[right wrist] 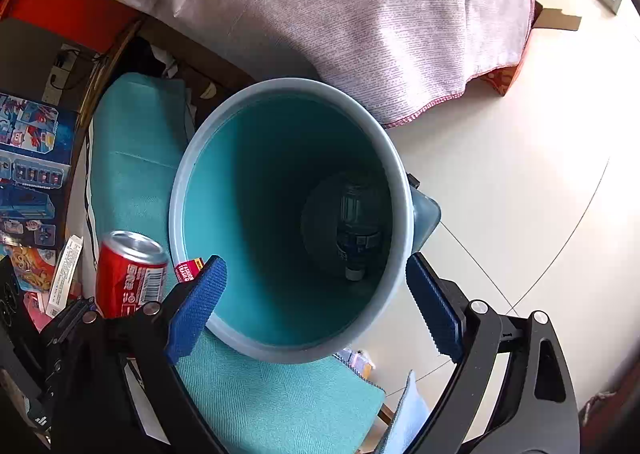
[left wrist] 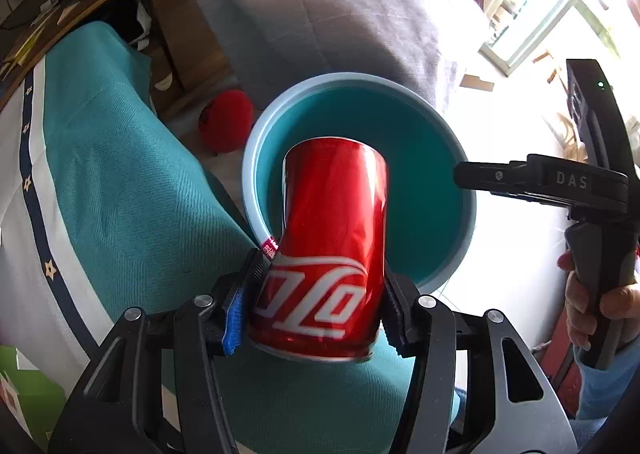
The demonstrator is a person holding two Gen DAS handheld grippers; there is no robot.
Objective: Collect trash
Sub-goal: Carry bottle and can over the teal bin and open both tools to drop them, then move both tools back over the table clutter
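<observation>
The left gripper (left wrist: 320, 294) fingers pinch the red can (left wrist: 328, 250) near its lower end, its far end reaching over the near rim of the teal bin (left wrist: 464, 221). The right gripper (right wrist: 316, 310) fingers are spread with nothing between them; beyond them a dark bottle (right wrist: 356, 230) lies on the bin floor. Advance the can until it sits fully past the rim, then release, keeping clear of the other gripper.
</observation>
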